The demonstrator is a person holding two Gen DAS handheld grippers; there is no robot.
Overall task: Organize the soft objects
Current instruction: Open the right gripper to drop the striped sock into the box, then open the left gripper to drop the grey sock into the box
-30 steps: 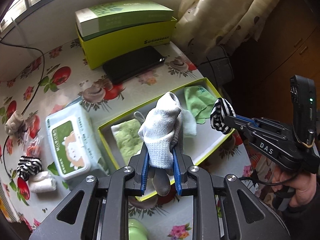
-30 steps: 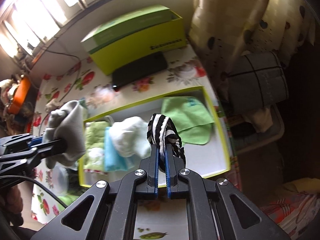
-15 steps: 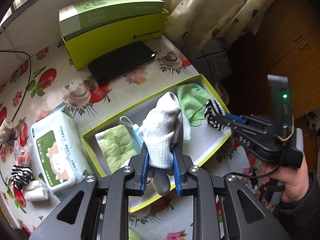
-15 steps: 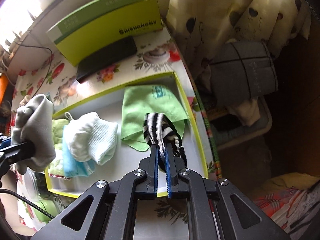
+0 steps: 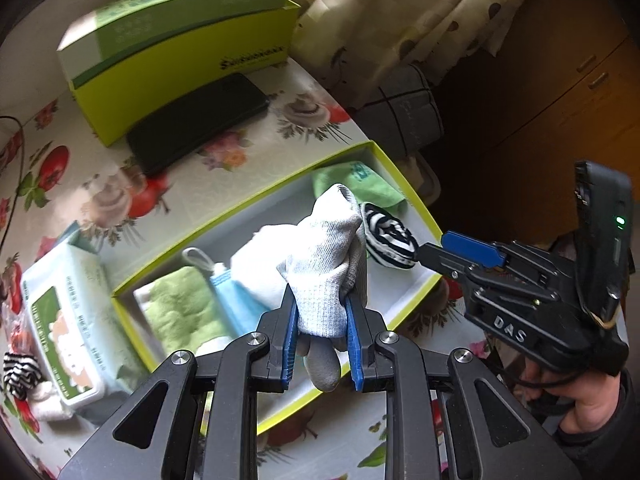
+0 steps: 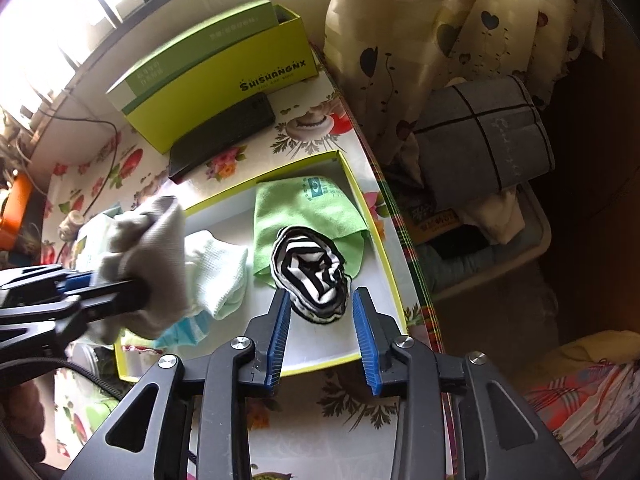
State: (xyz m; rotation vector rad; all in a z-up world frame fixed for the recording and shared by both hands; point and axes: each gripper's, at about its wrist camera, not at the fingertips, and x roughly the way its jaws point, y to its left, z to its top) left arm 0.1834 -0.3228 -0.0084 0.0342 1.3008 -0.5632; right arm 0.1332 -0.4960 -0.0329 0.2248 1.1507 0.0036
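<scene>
Floral oilcloth covers our bench. Ahead of the right claw, whose jaws are opening, the striped sock sits loose in the tray — limp, light. Our left claw pinches the grey glove mid-body — best hold on bunched fabric.

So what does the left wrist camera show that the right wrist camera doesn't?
Only the left view: the wipes pack and a second striped sock beside it. Only the right view: the orange thing at the table's far edge. Both: the yellow tray, grey sock gripped by the left gripper, striped sock between the right gripper's opening fingers.
</scene>
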